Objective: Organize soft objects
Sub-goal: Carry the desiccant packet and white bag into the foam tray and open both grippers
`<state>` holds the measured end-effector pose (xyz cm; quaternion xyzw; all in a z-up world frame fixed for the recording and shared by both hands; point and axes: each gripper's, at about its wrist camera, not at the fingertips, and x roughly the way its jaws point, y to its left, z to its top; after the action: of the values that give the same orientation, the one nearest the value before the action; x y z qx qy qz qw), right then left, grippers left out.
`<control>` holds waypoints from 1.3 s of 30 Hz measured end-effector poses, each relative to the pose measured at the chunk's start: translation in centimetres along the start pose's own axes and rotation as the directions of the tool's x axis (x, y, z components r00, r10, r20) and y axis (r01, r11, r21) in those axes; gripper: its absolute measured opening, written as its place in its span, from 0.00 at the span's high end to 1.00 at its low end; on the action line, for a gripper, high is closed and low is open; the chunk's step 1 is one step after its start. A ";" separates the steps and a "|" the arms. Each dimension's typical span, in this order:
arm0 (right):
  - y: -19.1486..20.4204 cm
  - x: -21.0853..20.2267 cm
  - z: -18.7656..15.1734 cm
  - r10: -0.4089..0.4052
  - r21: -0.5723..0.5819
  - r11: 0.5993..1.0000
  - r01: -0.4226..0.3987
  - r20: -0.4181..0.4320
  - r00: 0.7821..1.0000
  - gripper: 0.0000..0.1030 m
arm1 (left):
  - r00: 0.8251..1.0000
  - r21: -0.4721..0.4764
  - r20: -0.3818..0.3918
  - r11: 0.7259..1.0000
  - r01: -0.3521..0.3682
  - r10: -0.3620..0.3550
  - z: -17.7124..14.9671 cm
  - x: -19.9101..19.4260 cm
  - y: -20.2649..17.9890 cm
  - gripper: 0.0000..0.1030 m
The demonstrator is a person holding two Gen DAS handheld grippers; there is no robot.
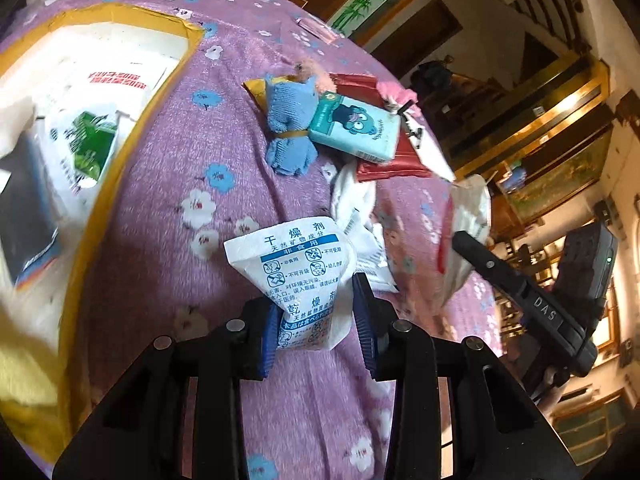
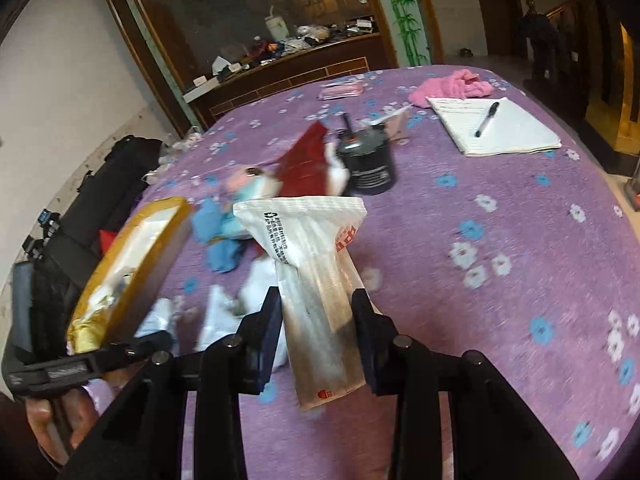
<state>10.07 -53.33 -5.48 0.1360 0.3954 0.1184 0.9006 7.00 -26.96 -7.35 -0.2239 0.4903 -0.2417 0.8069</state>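
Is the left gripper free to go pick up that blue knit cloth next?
Probably not yet. The left gripper is shut on the desiccant packet. The path over the purple tablecloth to the blue knit cloth looks open once it lets go.

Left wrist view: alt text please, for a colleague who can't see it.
The left gripper is shut on a white desiccant packet above a purple floral tablecloth. Beyond lie a blue knitted bundle and a teal cartoon pack; a yellow-edged box sits at left.

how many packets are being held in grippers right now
2. The white desiccant packet is in the left gripper; the long plastic packet is in the right gripper. Others lie loose on the table.
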 end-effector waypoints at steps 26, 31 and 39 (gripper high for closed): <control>19.2 5.7 2.1 0.232 -0.189 0.946 -0.263 -0.172 0.957 0.66 | 0.957 -0.073 0.267 0.993 -0.097 0.113 5.8 -16.3 6.7 0.68; 21.0 8.0 3.2 0.213 -0.211 0.944 -0.253 -0.193 0.958 0.66 | 0.955 -0.098 0.268 0.990 -0.103 0.126 7.6 -16.2 9.2 0.68; 23.5 10.5 4.8 0.183 -0.222 0.948 -0.226 -0.200 0.963 0.66 | 0.958 -0.133 0.250 0.985 -0.109 0.140 9.8 -15.0 12.2 0.68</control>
<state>18.03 -28.69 -1.54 0.0541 0.4400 0.2707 0.8545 11.79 -7.05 -0.27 -0.2691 0.4074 -0.1297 0.8630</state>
